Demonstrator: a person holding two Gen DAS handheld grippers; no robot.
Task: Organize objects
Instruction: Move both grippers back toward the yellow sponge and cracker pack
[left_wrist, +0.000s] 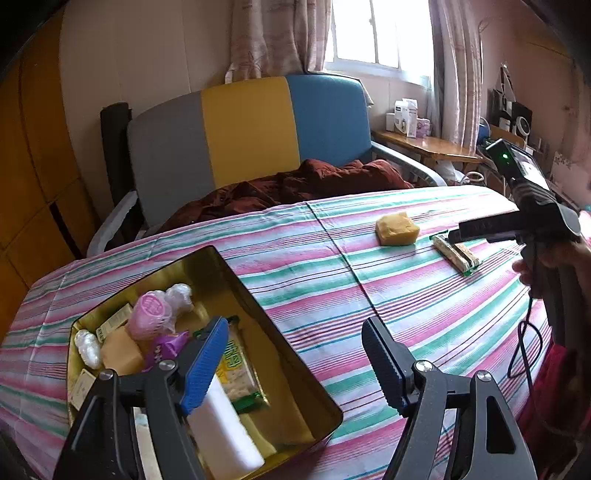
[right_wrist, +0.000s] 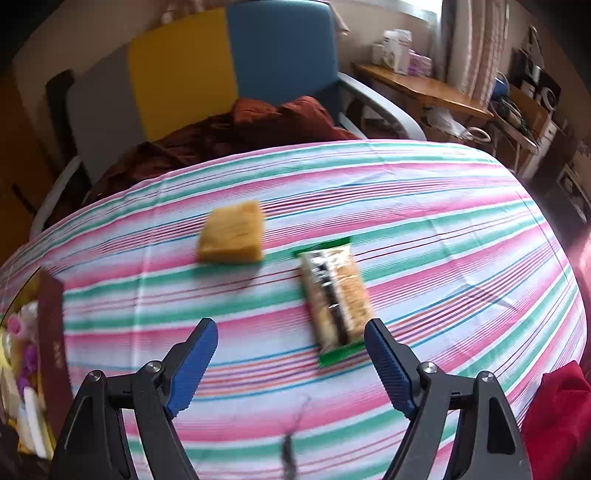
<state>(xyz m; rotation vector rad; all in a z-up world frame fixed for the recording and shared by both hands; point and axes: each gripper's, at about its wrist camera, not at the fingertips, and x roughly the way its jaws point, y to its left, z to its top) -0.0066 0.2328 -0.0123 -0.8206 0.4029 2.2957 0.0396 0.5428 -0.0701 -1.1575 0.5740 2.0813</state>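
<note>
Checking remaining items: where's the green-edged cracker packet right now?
On the striped tablecloth, the cracker packet lies outside the tin, just right of the yellow cake, ahead of the open right gripper.

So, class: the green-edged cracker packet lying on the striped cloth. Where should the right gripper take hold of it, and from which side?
Grip the cracker packet across its narrow width, near the middle, coming down from above. It lies flat and long on the striped cloth, so only its long edges offer a span the open right gripper probably covers. The yellow cake sits apart, leaving room.
</note>
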